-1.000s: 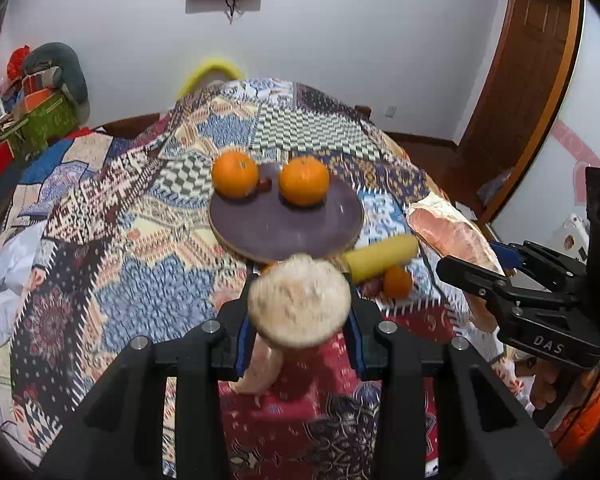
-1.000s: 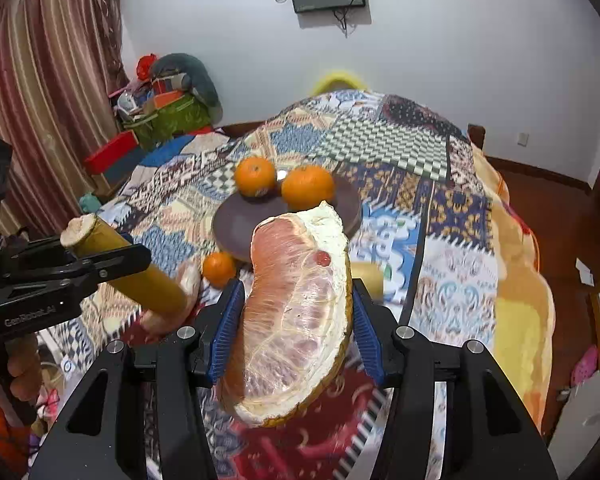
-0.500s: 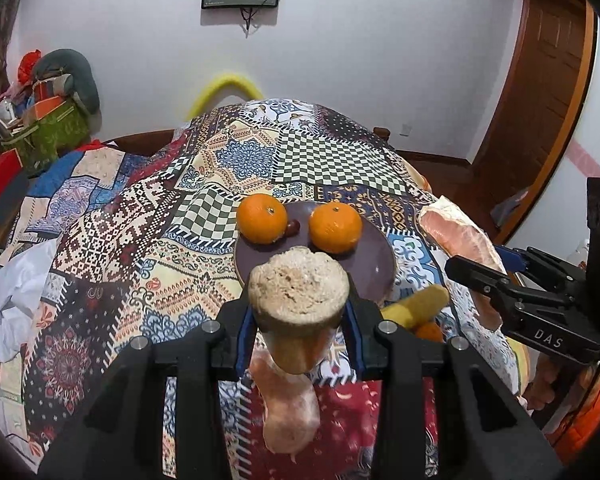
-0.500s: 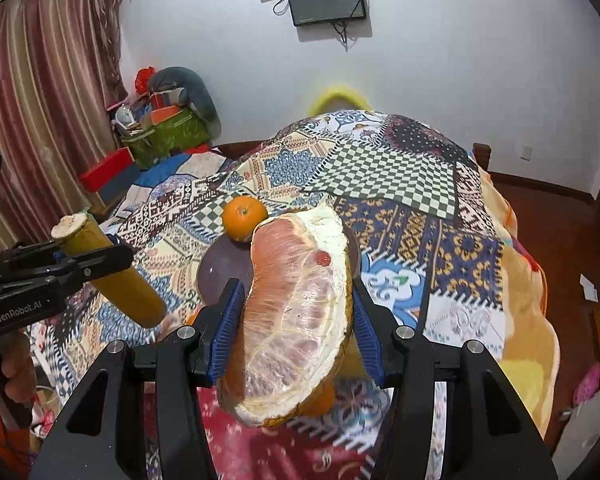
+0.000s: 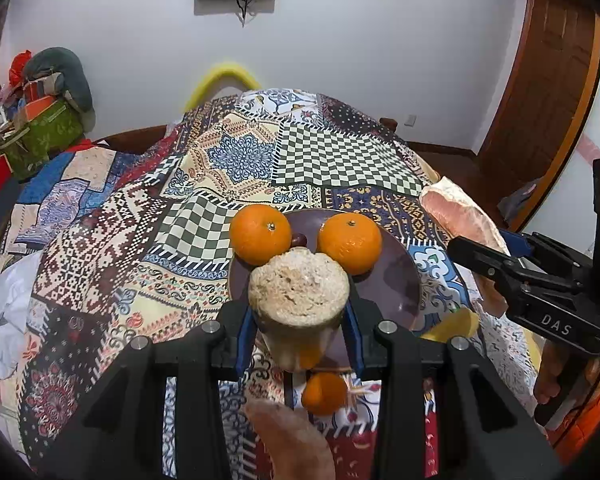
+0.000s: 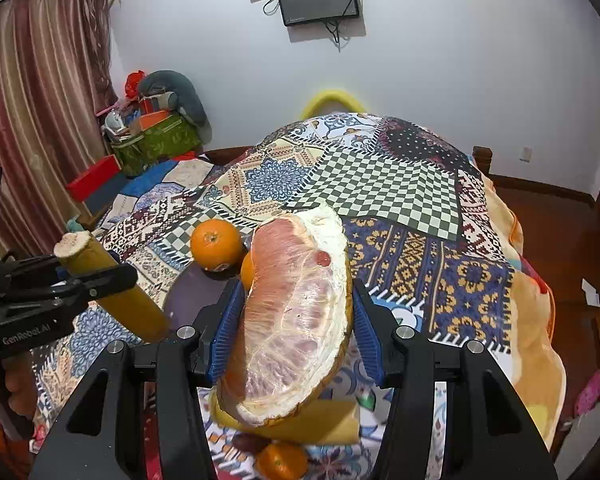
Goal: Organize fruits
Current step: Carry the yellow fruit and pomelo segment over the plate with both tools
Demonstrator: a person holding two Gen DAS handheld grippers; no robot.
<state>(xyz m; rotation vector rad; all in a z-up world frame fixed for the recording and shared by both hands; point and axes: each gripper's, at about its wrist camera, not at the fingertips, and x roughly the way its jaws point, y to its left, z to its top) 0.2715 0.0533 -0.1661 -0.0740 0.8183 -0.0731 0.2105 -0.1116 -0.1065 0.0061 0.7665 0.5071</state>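
patchwork quilt (image 5: 240,160); "genrobot.ai" left jaws (image 5: 299,320) grip cane (image 5: 298,292), "das" right jaws (image 6: 296,324) grip pomelo (image 6: 292,320).

Two round oranges, one (image 5: 260,235) on the left and one (image 5: 349,243) on the right, sit side by side on the far half of a dark purple plate (image 5: 396,280) on the patchwork-covered tabletop, with a small dark red fruit (image 5: 299,239) between them. A yellow-skinned cane piece (image 5: 298,294) with a pale fibrous cut end is held off the tabletop above the near part of the plate. A large pink pomelo wedge (image 6: 292,320) with white pith is also held up, standing on edge. Nearer the front edge lie a small orange (image 5: 323,394), a pale pink pomelo piece (image 5: 296,440) and another yellow cane piece (image 6: 320,420).
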